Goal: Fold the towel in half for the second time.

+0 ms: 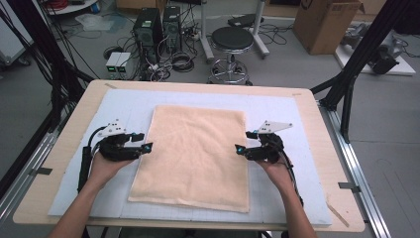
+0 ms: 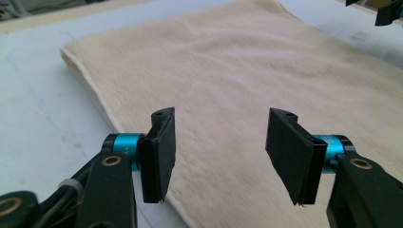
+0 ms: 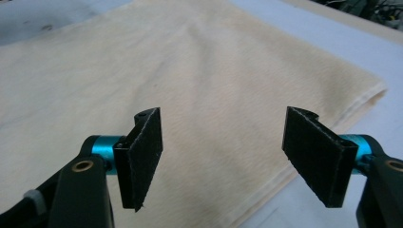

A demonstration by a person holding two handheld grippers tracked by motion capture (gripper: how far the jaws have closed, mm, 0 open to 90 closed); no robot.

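A cream folded towel (image 1: 193, 158) lies flat in the middle of a pale blue mat (image 1: 277, 106) on the counter (image 1: 317, 129). The left claw (image 1: 141, 142) sits at the towel's left edge and the right claw (image 1: 245, 141) at its right edge, both with jaws apart and nothing between them. Bare mat runs along the far side and both outer sides. Each forearm crosses the near corners of the mat.

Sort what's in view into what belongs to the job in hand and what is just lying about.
Part of the job:
- cream towel, flat on the pale mat
- left tool, jaws open at the towel's left edge
- right tool, jaws open at its right edge

Just lying about:
- black stool
- cardboard box
- computer towers
- floor cables
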